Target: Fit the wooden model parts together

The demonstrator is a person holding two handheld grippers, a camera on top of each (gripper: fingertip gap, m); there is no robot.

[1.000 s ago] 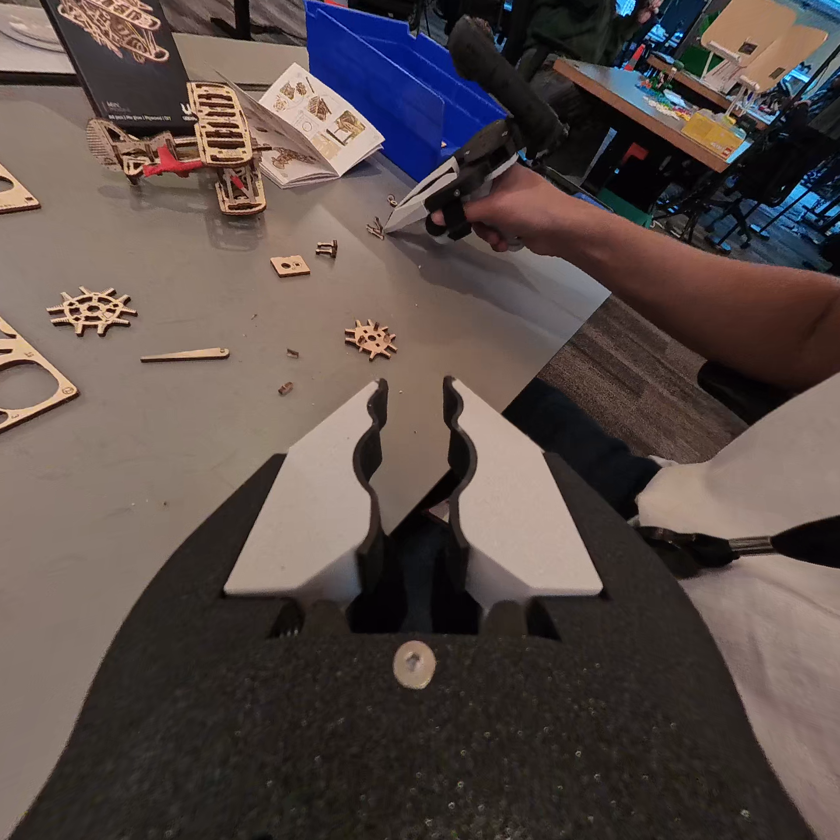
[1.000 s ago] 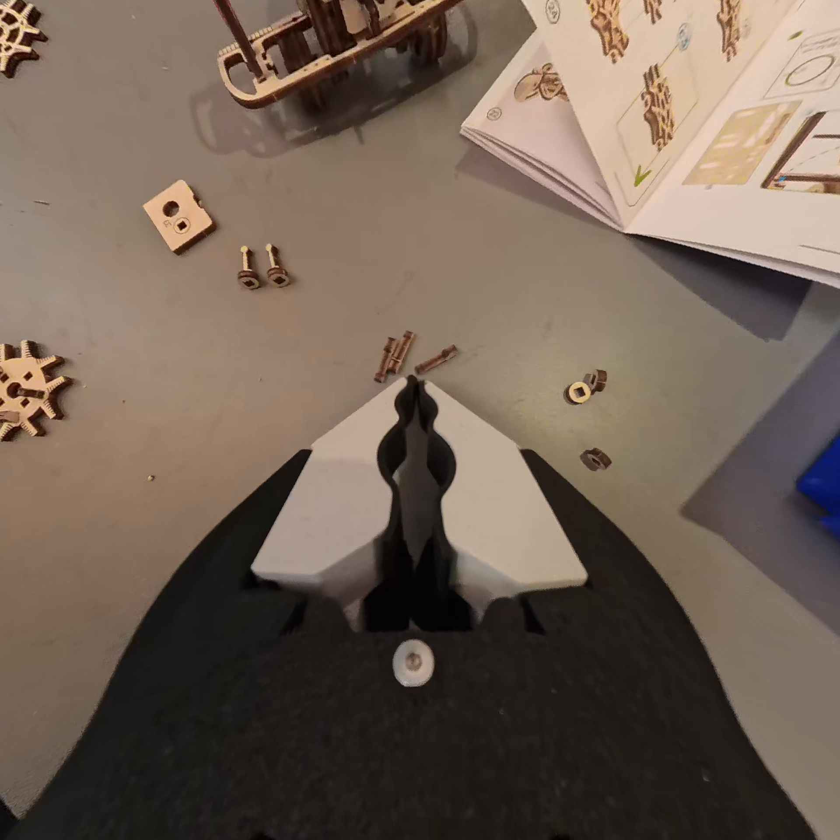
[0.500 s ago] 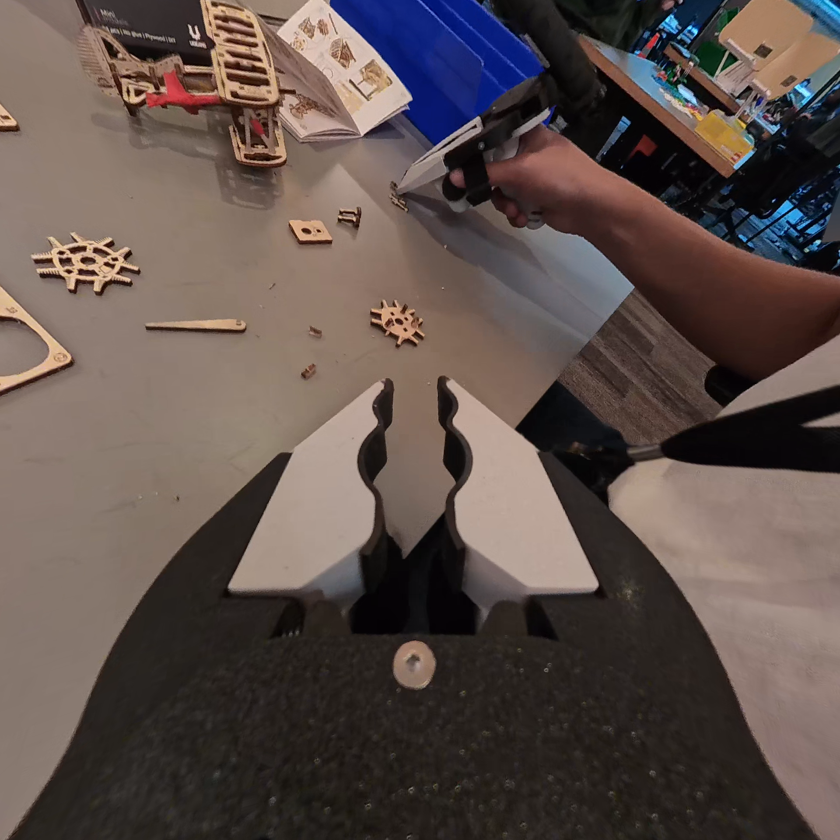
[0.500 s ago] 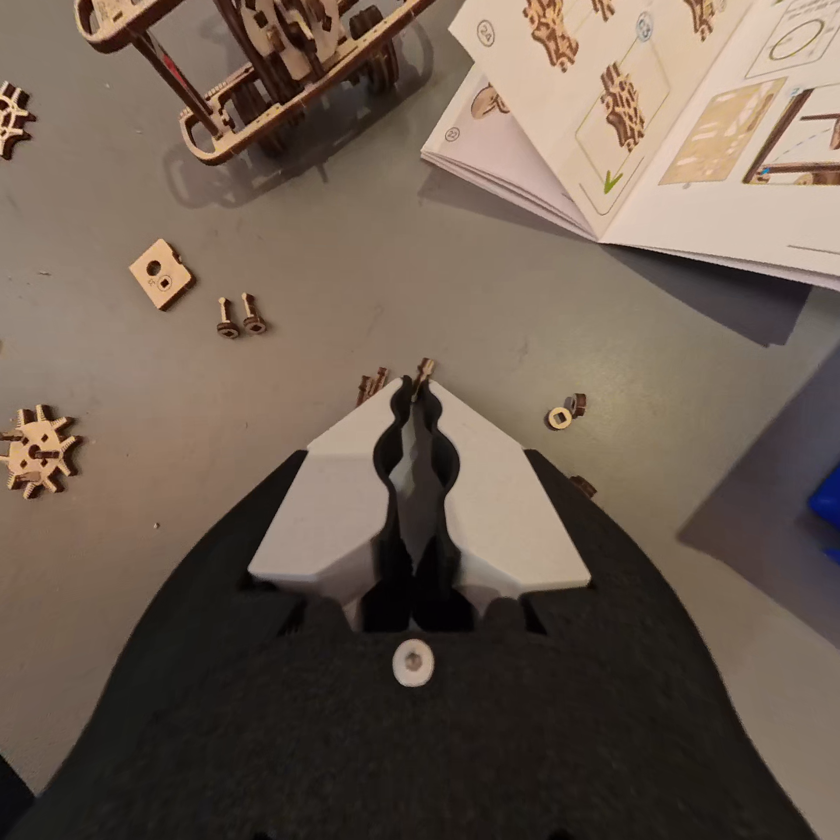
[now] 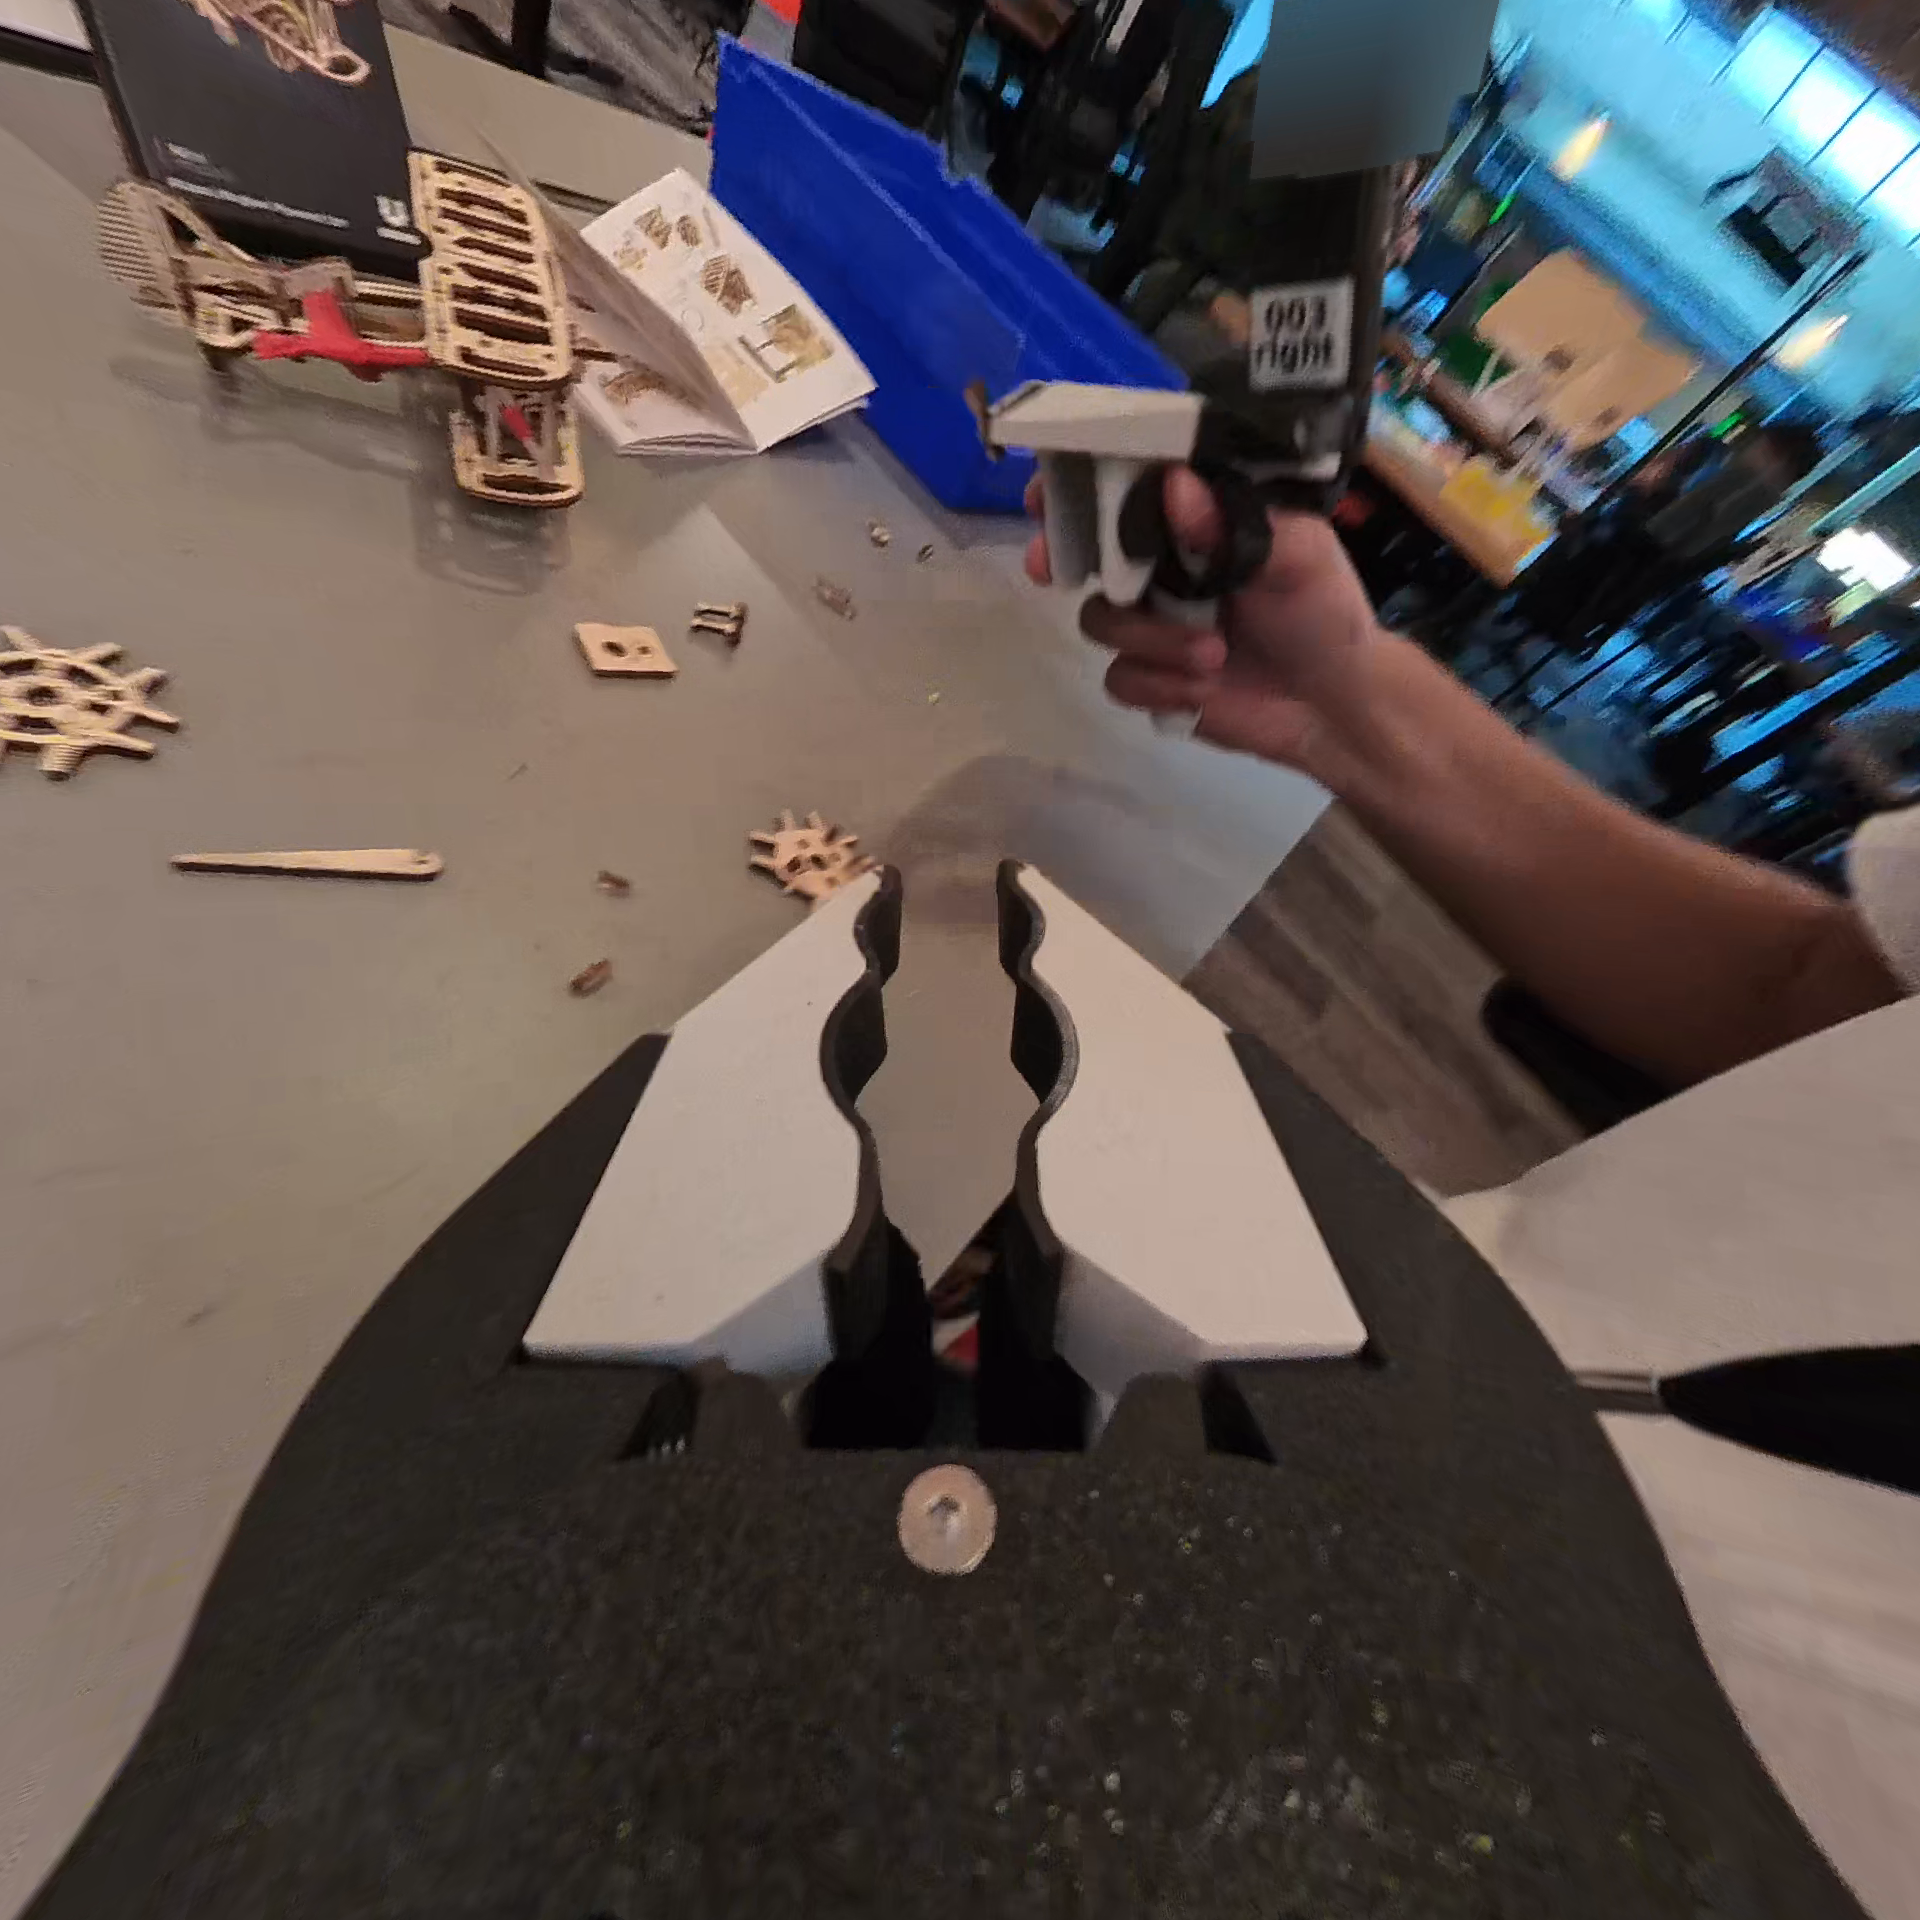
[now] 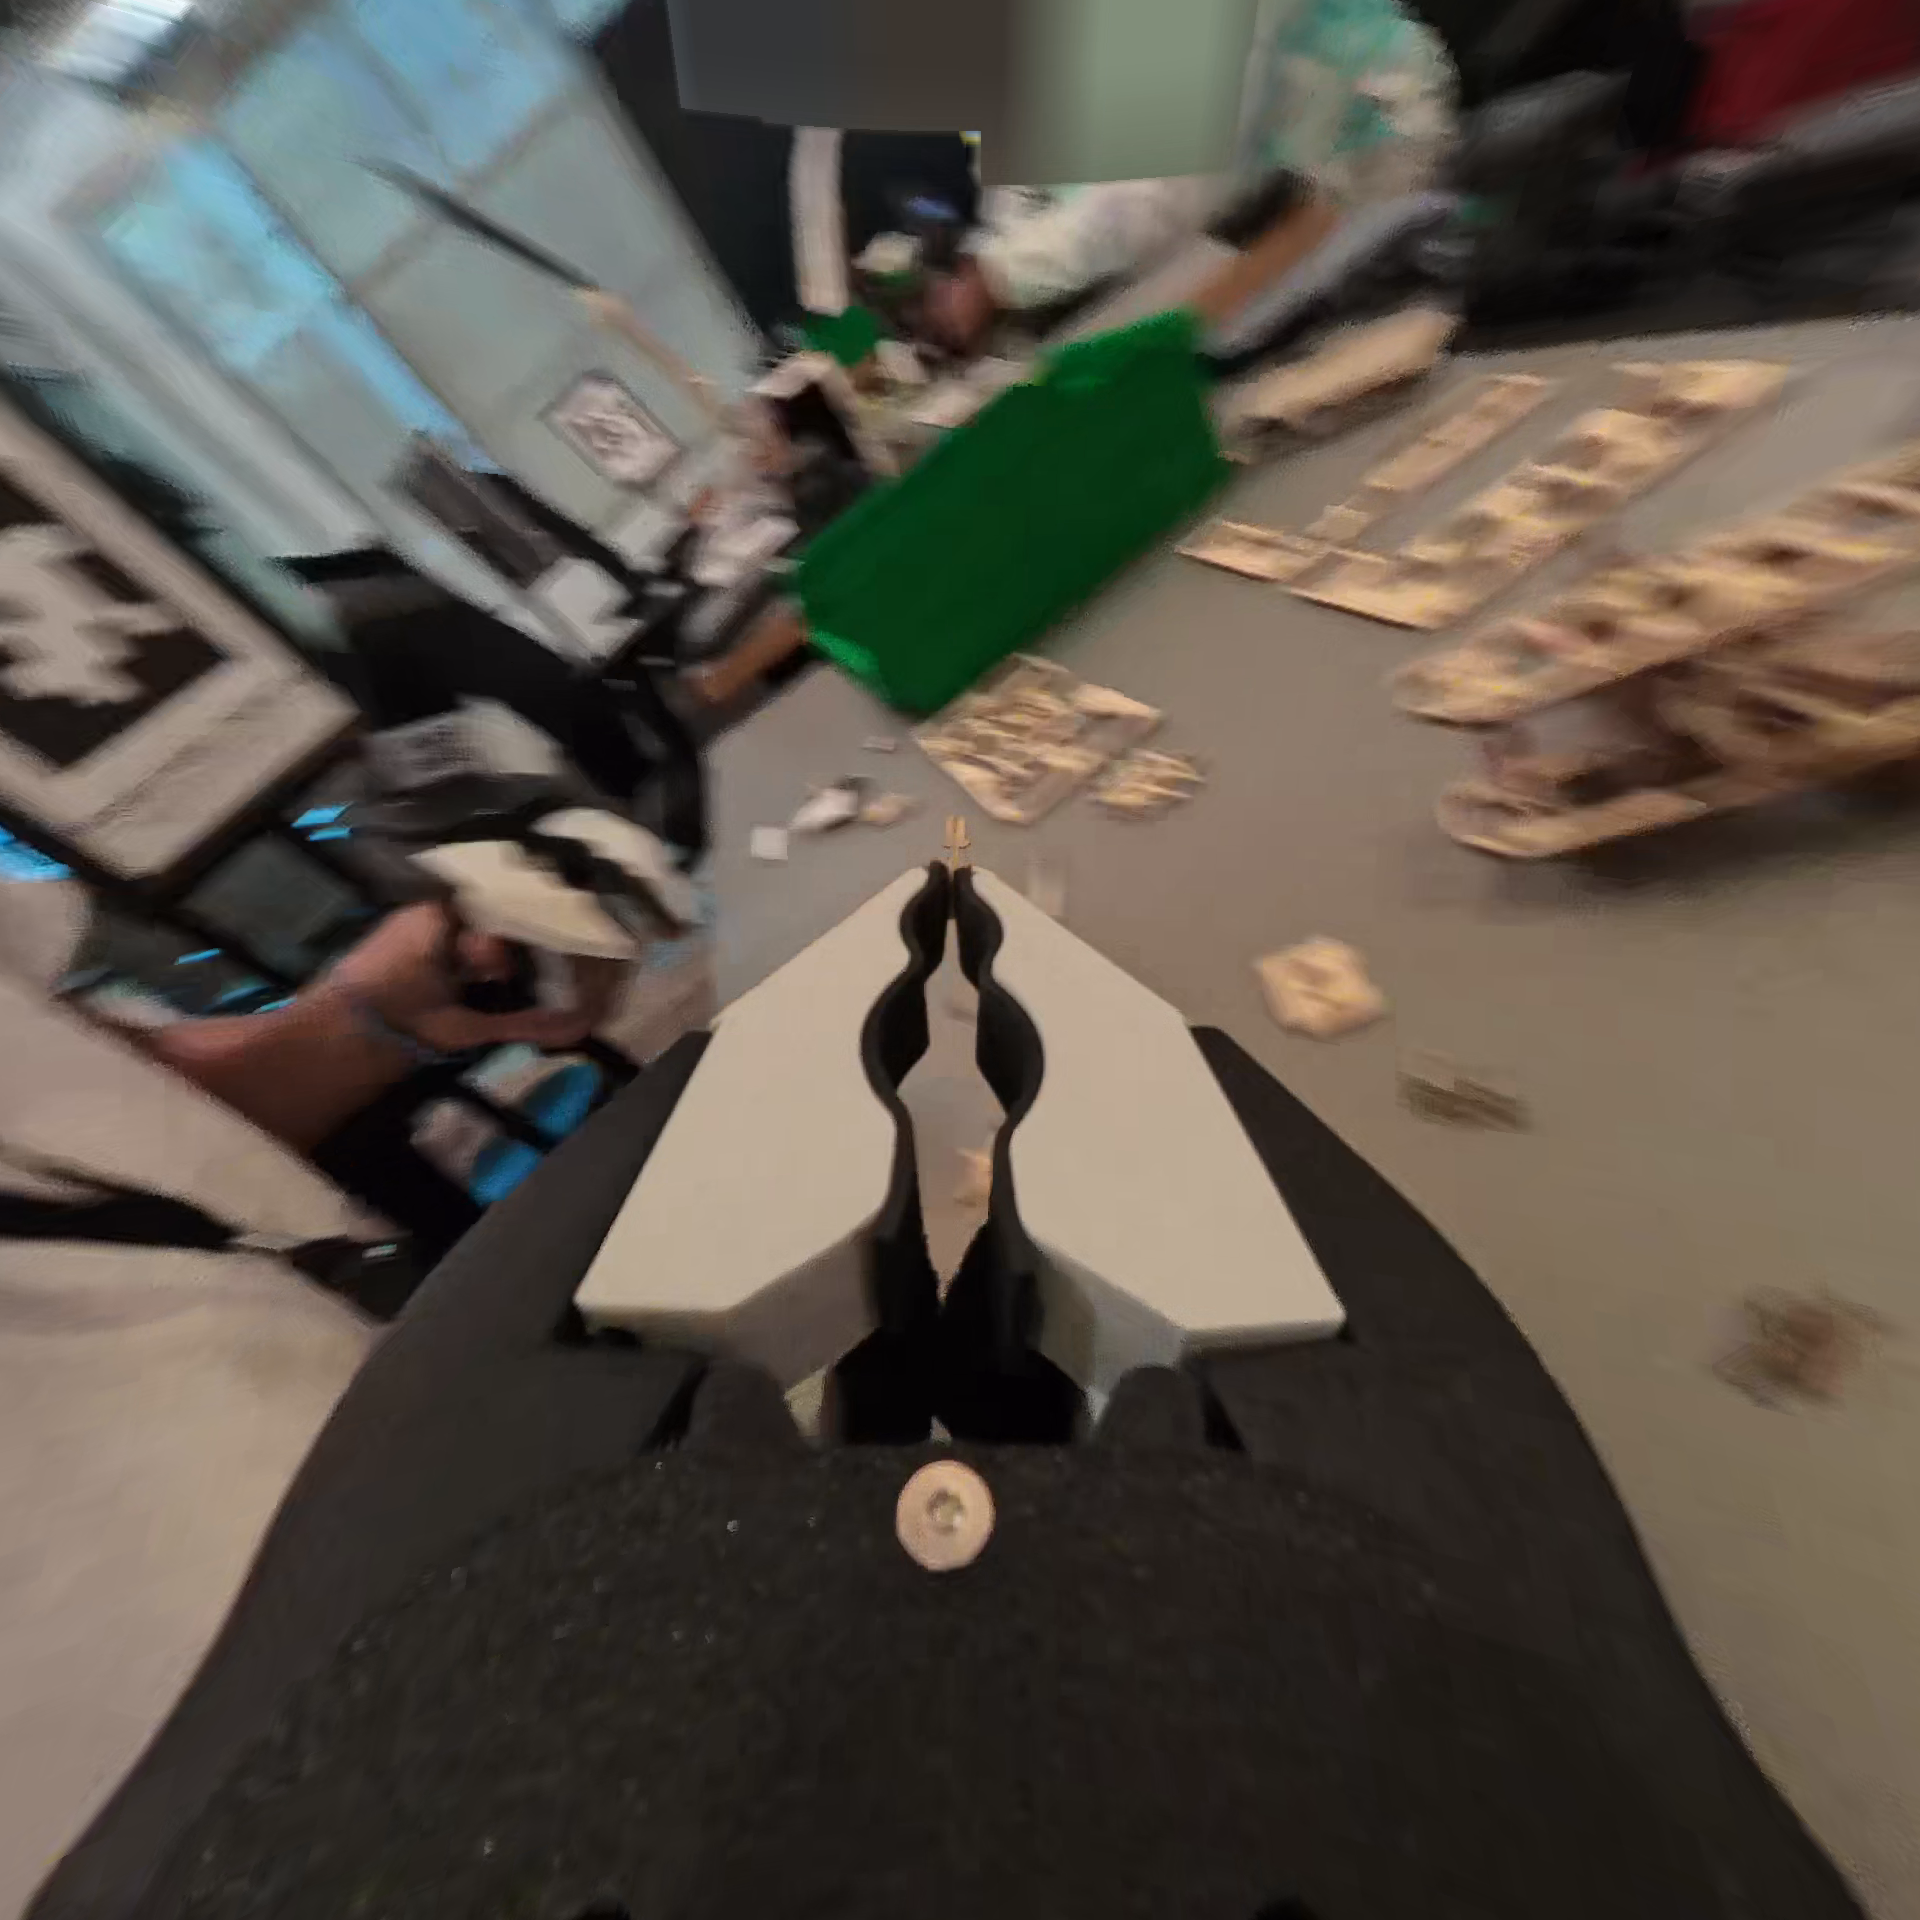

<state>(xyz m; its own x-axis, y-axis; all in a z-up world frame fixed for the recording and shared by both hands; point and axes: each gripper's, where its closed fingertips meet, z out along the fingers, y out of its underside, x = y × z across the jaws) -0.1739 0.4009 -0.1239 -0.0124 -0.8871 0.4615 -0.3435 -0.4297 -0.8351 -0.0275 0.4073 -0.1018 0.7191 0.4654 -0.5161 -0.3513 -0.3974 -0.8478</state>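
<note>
My right gripper (image 6: 951,883) pinches a small wooden pin (image 6: 954,837) at its tips, raised above the table (image 5: 312,1091). Only the left wrist view shows the left gripper (image 5: 948,878) narrowly parted, empty, a wooden gear (image 5: 810,852) just left of its tips.

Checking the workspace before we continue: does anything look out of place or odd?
Mostly ordinary assembly clutter. Small brown wooden pegs lie loose on the grey table; the small toothed wooden gear sits close to its edge. The right tool pinches a tiny wooden pin.
</note>
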